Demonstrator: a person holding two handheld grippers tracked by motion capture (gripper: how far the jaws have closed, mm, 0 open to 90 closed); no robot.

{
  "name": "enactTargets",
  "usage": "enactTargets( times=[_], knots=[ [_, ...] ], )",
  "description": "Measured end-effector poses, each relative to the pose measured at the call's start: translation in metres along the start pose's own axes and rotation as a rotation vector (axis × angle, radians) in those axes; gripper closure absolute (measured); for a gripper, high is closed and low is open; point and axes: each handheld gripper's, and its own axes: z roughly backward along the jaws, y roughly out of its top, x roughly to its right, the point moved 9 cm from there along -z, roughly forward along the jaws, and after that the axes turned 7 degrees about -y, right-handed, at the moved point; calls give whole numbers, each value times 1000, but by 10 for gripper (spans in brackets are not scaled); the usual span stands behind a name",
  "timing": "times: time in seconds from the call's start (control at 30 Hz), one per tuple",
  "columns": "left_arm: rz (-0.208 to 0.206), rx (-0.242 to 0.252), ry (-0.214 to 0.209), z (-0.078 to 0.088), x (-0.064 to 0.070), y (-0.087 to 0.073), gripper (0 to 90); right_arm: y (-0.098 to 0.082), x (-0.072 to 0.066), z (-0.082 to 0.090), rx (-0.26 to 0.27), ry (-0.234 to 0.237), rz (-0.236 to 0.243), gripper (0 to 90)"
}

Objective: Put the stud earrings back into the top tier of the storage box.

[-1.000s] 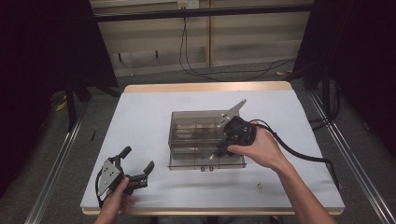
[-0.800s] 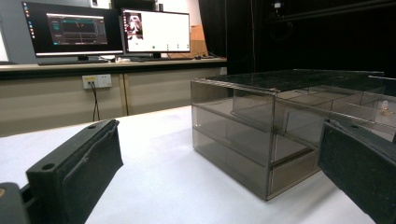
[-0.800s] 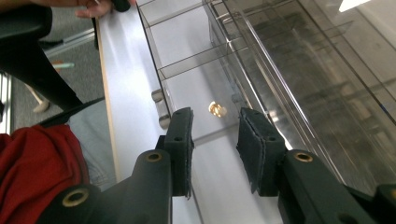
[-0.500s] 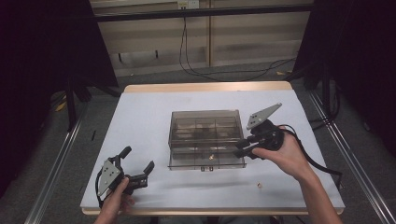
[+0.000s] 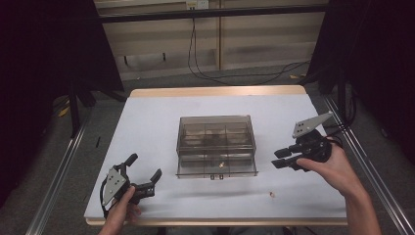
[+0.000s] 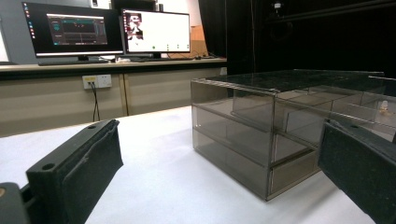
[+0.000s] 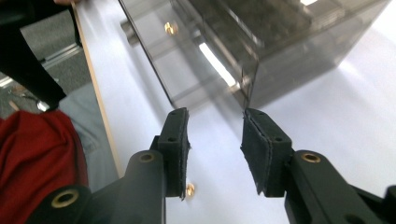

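Observation:
A smoky clear drawer box [image 5: 215, 134] stands mid-table, its bottom drawer [image 5: 217, 168] pulled out toward me with a small pale piece [image 5: 221, 165] inside. My right gripper [image 5: 275, 159] hovers to the right of the box and points left at it. Its jaws are open with nothing between them and have just been opening a little. In the right gripper view the right gripper [image 7: 215, 116] faces the box's corner [image 7: 245, 84], above a small brass piece [image 7: 190, 189] on the table. My left gripper [image 5: 144, 166] rests open at the front left. Seen from the left gripper [image 6: 219, 135], the box [image 6: 261, 116] stands ahead.
The white table [image 5: 156, 122] has a wooden rim and metal rails on both sides. A small brass piece [image 5: 272, 194] lies near the front edge, right of the drawer. Cables run across the floor behind the table. Monitors [image 6: 107, 30] stand on a far desk.
My right gripper has moved from over the box's front right to the table's right side, away from the box. The left gripper has not moved.

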Motion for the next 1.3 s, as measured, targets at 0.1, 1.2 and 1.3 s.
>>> enactTargets(
  times=[0.1, 1.2, 1.3],
  knots=[
    [0, 0, -1, 0, 0, 0, 0, -12, 2, -1, -43, 5, -6, 632],
    [0, 0, -2, 0, 0, 0, 0, -66, -23, -55, -469, 81, 57, 721],
    [0, 0, -2, 0, 0, 0, 0, -67, -24, -56, -473, 81, 62, 721]
  ],
)
